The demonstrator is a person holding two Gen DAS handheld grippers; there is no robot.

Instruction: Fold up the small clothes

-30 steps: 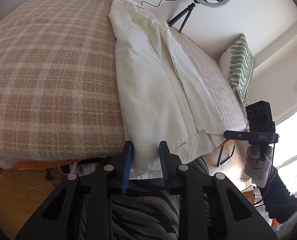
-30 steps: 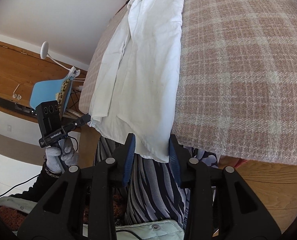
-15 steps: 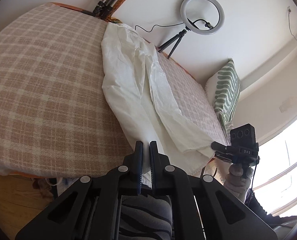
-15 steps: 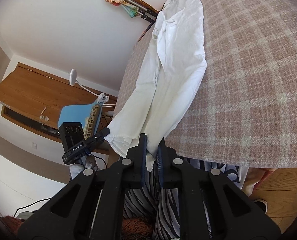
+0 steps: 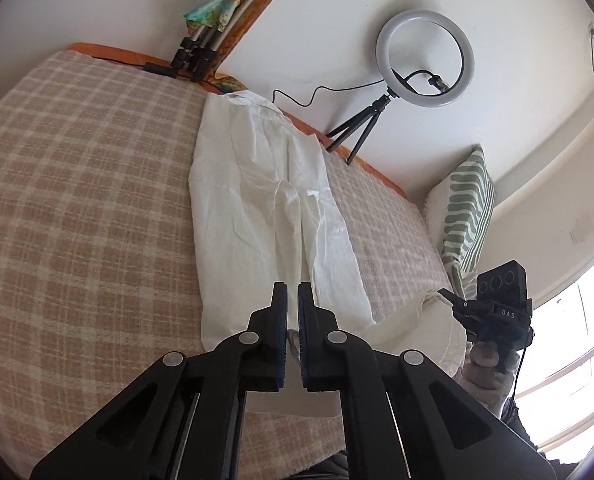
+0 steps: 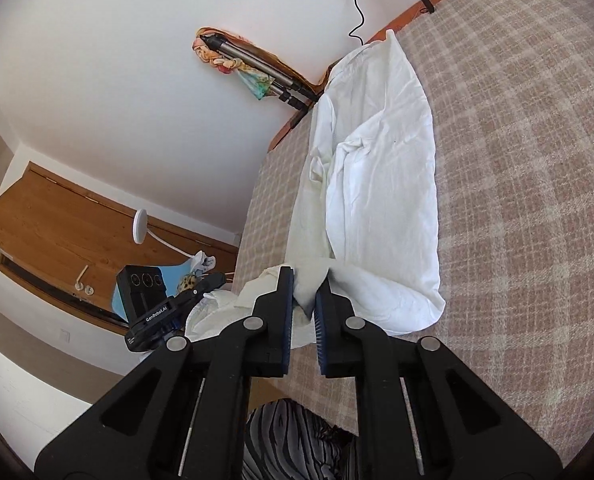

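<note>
Broadly, a plaid bedspread (image 5: 77, 200) covers the bed, and the white garment (image 5: 257, 208) lies lengthwise along it, collar end toward the far wall, with its near hem raised off the bed. At that hem the left gripper (image 5: 292, 312) has its jaws pressed nearly together on a thin edge of the cloth, and the right gripper (image 6: 305, 300) is clamped on a thicker bunched corner of the same hem (image 6: 309, 286). So both ends of the hem are held, and the step looks like carrying the bottom up toward the collar.

The biggest risk, I judge, is the whole garment sliding along the bedspread instead of folding, since nothing pins the far end; a low, dragging pull would cause that. Next, the two hands moving unevenly would skew the fold line, and the sleeve (image 5: 329, 240) lying loose along one side could swing out or get trapped crookedly underneath. The right grip holds a wad and not a flat edge, so layers may slip out one at a time. Smallest worry: the left pinch is very shallow, and a tug could pull the edge free.
</note>
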